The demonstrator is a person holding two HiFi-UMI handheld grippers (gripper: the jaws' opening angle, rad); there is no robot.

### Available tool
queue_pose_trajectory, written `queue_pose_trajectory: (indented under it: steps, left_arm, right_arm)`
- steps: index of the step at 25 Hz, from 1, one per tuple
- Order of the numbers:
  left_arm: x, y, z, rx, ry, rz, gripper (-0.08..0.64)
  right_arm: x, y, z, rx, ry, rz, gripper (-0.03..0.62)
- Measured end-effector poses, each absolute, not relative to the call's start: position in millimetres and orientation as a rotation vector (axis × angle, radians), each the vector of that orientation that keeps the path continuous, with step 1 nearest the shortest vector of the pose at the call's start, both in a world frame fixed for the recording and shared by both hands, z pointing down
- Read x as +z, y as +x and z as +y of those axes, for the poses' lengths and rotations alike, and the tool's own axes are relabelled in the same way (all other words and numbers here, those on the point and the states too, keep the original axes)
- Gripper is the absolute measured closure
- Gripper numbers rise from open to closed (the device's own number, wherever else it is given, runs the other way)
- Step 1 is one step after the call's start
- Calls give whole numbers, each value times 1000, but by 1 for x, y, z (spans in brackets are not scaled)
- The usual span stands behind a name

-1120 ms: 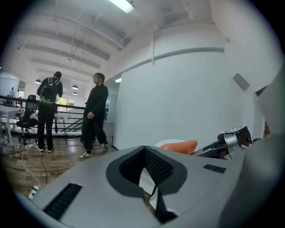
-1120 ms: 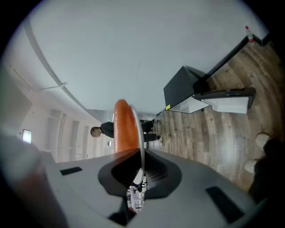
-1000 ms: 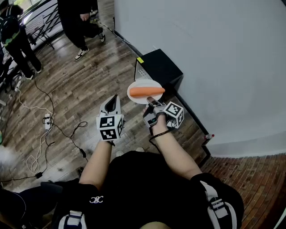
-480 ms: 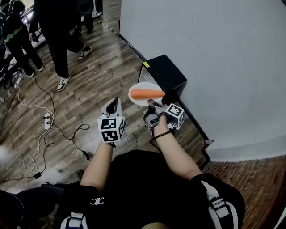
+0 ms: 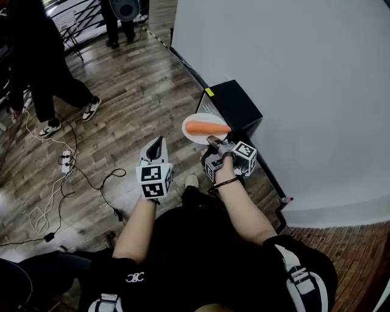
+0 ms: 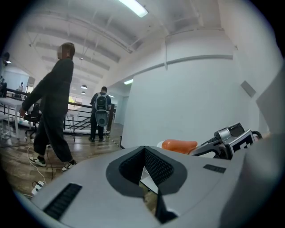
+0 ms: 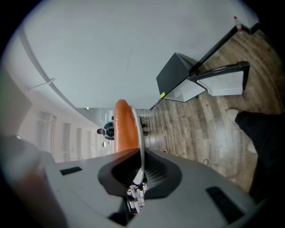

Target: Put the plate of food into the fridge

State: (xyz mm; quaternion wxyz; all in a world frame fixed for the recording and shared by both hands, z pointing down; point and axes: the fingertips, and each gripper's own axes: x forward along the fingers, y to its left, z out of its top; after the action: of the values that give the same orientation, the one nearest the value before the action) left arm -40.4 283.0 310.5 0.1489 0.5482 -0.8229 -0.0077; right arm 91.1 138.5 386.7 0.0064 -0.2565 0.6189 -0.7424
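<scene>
A white plate (image 5: 196,138) carries one long orange piece of food (image 5: 207,128). My right gripper (image 5: 214,143) is shut on the plate's near rim and holds it level in the air. In the right gripper view the plate (image 7: 141,147) shows edge-on between the pads, with the food (image 7: 124,129) on its left. A small black fridge (image 5: 234,106) stands on the floor against the white wall, just beyond the plate, its white door (image 7: 225,82) swung open. My left gripper (image 5: 156,145) hangs to the plate's left, shut and empty; its view shows the food (image 6: 179,145).
A curved white wall (image 5: 304,73) runs along the right behind the fridge. Cables and a power strip (image 5: 65,163) lie on the wooden floor at left. One person (image 5: 36,73) walks at upper left, another (image 5: 125,9) stands farther back by a railing.
Both grippers and the plate have advanced toward the fridge, which now sits closer and lower in the head view. The bystander at upper left has walked on across the floor.
</scene>
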Motion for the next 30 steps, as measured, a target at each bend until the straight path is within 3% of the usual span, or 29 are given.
queue_pose_trajectory:
  steps: [9,20,30]
  left_arm:
    - [339,-86,230,39,1544,-2345,563]
    - [346,-149,72,94,1578,-2286,563]
    - [356,-149,-53,152,1641,-2198,563]
  right_arm:
    - [418,56,63,-2335,-827,1878,566]
    - [438,9,-73,-2342,-882,1887,566]
    - [457,8,-165,-2361,-940,1867,565]
